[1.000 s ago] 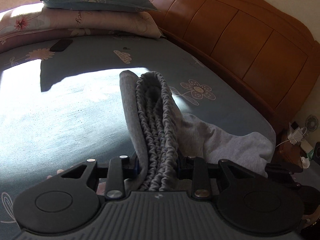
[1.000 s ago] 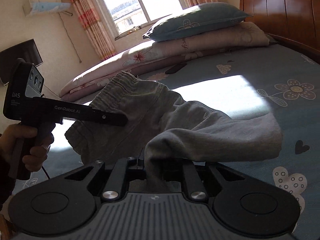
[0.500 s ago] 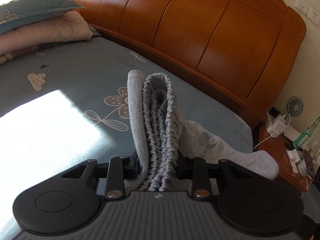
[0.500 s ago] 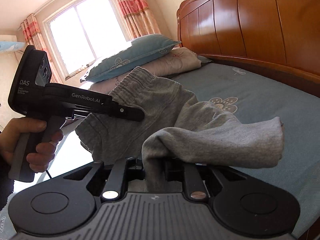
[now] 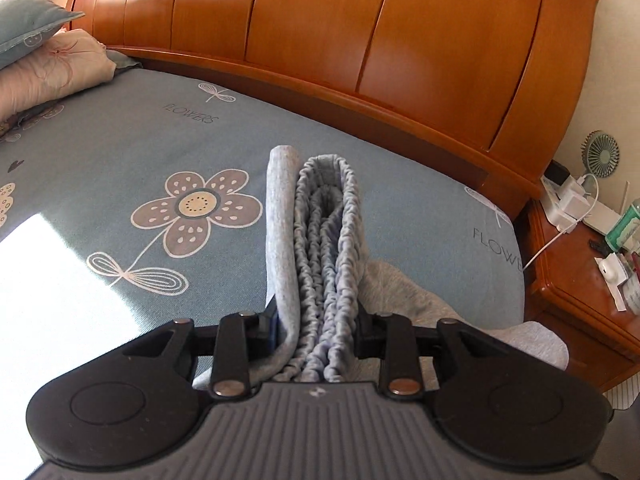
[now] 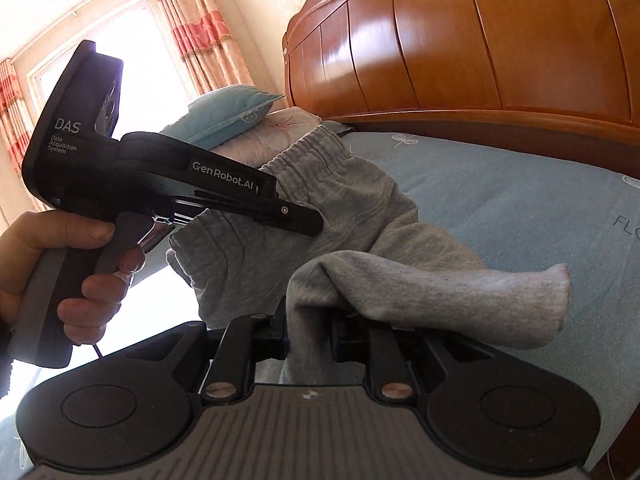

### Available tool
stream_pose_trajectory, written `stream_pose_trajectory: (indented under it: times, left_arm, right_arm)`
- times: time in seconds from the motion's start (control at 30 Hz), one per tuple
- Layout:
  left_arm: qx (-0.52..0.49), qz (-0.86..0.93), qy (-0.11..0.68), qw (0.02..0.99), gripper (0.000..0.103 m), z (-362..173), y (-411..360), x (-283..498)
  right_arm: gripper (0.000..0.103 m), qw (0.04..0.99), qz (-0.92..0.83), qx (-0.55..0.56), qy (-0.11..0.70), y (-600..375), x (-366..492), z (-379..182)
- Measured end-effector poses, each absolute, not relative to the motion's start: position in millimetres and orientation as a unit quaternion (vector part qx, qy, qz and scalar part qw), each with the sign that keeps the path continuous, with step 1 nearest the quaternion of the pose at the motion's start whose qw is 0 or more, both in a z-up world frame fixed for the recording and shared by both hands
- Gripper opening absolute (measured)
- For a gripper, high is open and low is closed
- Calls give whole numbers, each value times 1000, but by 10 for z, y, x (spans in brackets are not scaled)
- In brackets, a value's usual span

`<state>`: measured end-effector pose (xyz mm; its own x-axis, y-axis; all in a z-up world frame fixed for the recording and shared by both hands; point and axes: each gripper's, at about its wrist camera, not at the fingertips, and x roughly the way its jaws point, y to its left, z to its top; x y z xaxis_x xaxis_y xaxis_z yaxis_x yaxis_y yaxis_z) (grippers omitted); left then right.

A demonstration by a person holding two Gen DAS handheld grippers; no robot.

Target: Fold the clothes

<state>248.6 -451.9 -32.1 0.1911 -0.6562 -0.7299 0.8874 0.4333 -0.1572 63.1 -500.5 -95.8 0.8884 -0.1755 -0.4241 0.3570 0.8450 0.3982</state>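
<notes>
- Up close, my left gripper (image 5: 316, 320) has its jaws clamped on the gathered elastic waistband of the grey trousers (image 5: 324, 240); the bunched band stands up between the jaws, folded over on itself.
- Closest in the other view, my right gripper (image 6: 308, 332) pinches a fold of the same trousers (image 6: 360, 220). Its jaws have just been easing apart a little, yet cloth is between them and they press on it.
- Just beyond that fold, a trouser leg (image 6: 520, 304) sticks out to the right with its end free.
- Further on, the trousers hang in the air between my two grippers, above the bed (image 5: 160, 152), not laid flat.
- At the left of the right-hand view, my left hand (image 6: 52, 264) grips the handle of its tool, whose tip reaches into the cloth below the waistband.
- Beneath lies the blue flowered sheet, part in bright sun.
- Behind stand pillows (image 6: 232, 116), the wooden headboard (image 5: 360, 40), and a bedside cabinet (image 5: 580, 280) with a small fan (image 5: 602, 155).
</notes>
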Motion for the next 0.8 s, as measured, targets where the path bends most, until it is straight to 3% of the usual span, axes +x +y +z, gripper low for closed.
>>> stream_pose_trajectory:
  times: [0.2,0.8]
  left_arm:
    - [164,-505,373,761,35,-326,-4601,2493]
    - [42,-515,317,795,47,327,-4030,2581]
  right_arm:
    - [23,939,-142,253,185,-5053,673,-1081]
    - [29,933,-143,276,181,-5164,597,-1083]
